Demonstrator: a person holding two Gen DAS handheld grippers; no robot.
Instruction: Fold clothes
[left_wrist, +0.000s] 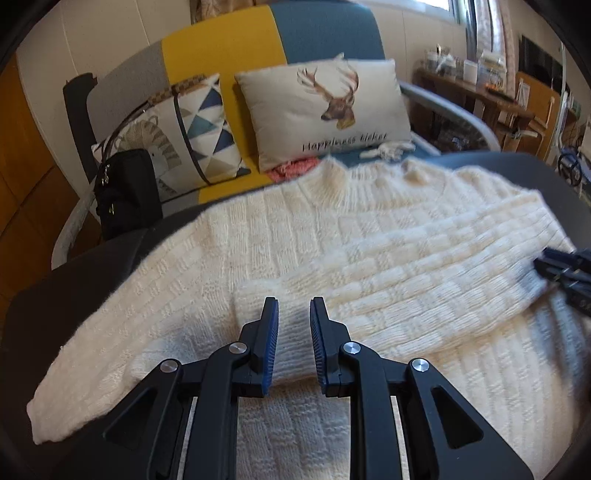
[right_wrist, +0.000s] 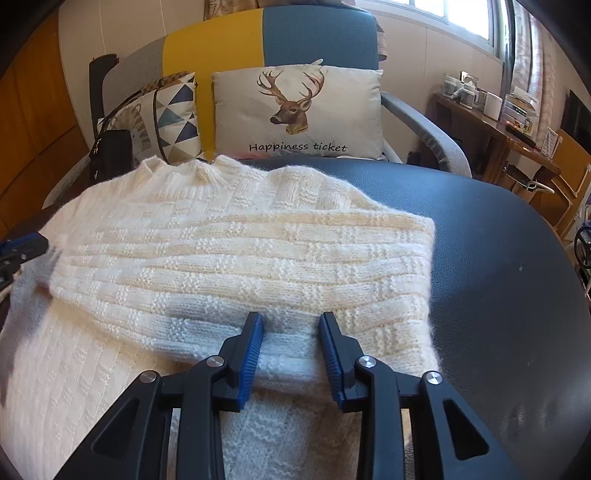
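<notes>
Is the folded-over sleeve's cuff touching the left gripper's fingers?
Cannot tell. In the left wrist view the cuff lies in the gap of the open left gripper, but whether the knit meets the fingers is unclear.

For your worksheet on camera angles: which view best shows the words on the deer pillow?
The right wrist view: the deer pillow faces the camera and "Happiness ticket" reads sharply. In the left wrist view the same pillow sits tilted and its lettering is blurred.
</notes>
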